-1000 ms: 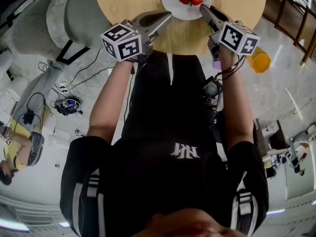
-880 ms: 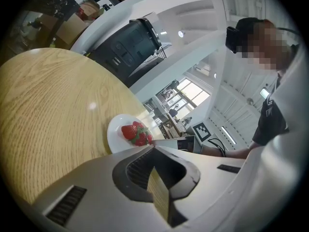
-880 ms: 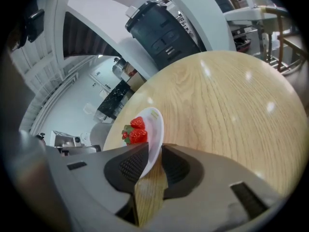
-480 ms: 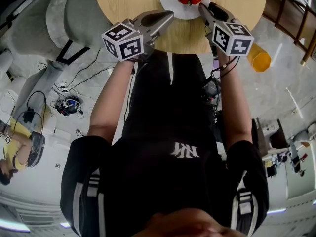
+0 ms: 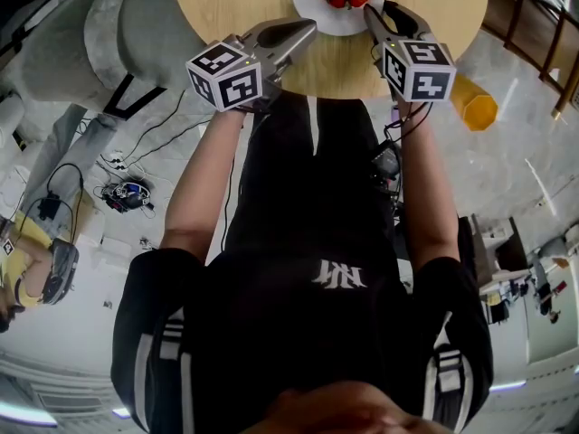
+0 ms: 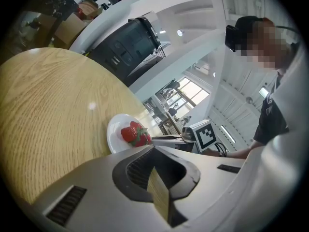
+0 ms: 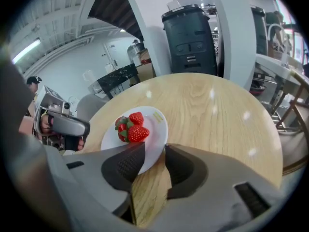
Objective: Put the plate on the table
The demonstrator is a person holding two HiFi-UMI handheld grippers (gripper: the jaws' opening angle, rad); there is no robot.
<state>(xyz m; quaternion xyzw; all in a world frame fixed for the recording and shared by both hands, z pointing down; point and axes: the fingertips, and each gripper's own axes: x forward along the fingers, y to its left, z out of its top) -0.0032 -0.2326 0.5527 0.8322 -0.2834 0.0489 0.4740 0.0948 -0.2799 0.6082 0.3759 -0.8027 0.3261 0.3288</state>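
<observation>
Plate: the white plate (image 7: 155,132) is sitting on the round wooden table (image 7: 217,115), near the edge closest to the person, and is carrying a few strawberries (image 7: 133,128).
Right gripper: the right gripper (image 7: 150,149) is opening its jaws; the plate's near rim is lying in the gap between them, and the pads are no longer looking pressed on it.
Left gripper: the left gripper (image 6: 153,166) is hovering just beside the plate with its jaws a little apart, holding nothing (only tabletop is showing through the gap).
Progress: the plate is looking set down, so the release is probably finishing.
Risk, dragging: if the right gripper is pulling back before the rim is clear of both pads, it could be tugging the plate toward the table edge.
Risk, tipping: a jaw lifting under the rim could be tilting the plate and rolling the strawberries off.
Writing: only black-and-white square markers on the gripper cubes; a white logo on the person's shirt (image 5: 332,278) is not readable.
</observation>
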